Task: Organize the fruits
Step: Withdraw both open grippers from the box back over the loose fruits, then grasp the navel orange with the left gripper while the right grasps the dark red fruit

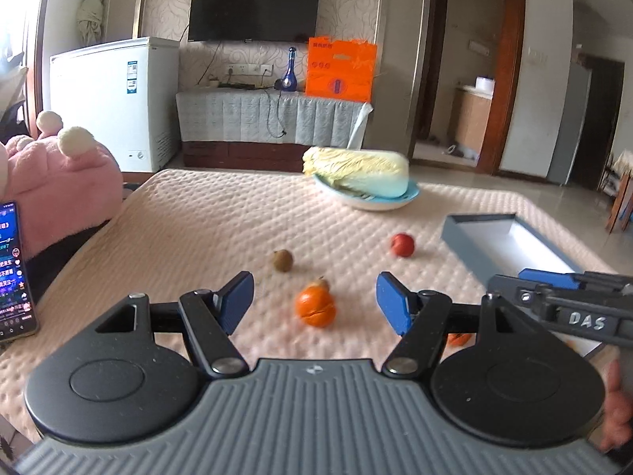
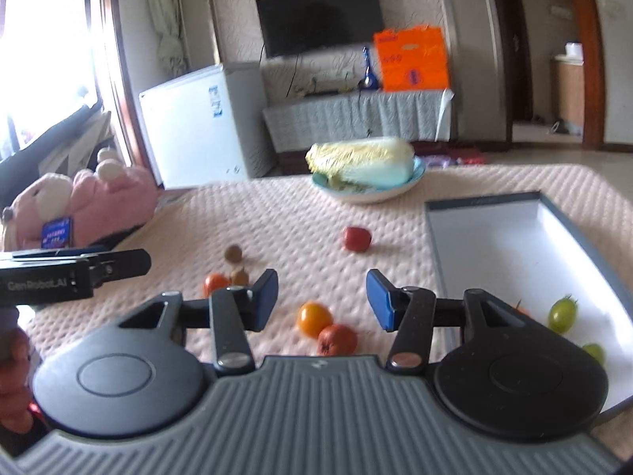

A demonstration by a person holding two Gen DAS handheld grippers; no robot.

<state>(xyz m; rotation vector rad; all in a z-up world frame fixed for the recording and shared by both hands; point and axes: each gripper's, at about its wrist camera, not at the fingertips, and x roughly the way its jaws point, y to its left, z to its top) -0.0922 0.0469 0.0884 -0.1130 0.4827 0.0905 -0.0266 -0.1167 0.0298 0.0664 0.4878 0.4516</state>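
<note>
Small fruits lie scattered on the pink quilted table. In the left wrist view, my left gripper (image 1: 314, 285) is open above an orange fruit (image 1: 315, 308) with a small brown one (image 1: 322, 283) right behind it. A brown fruit (image 1: 283, 260) and a red fruit (image 1: 402, 244) lie farther off. In the right wrist view, my right gripper (image 2: 321, 281) is open, nothing touching its pads; an orange-yellow fruit (image 2: 313, 318) and a reddish-brown fruit (image 2: 337, 340) lie just under the gap. The grey box (image 2: 486, 201) to the right holds two green fruits (image 2: 562, 312).
A cabbage (image 1: 356, 174) rests on a blue plate (image 1: 413, 194) at the table's far side. A pink plush toy (image 1: 63, 182) and a phone (image 1: 14, 273) stand at the left edge. The left gripper's body (image 2: 75, 273) reaches in at the left of the right wrist view.
</note>
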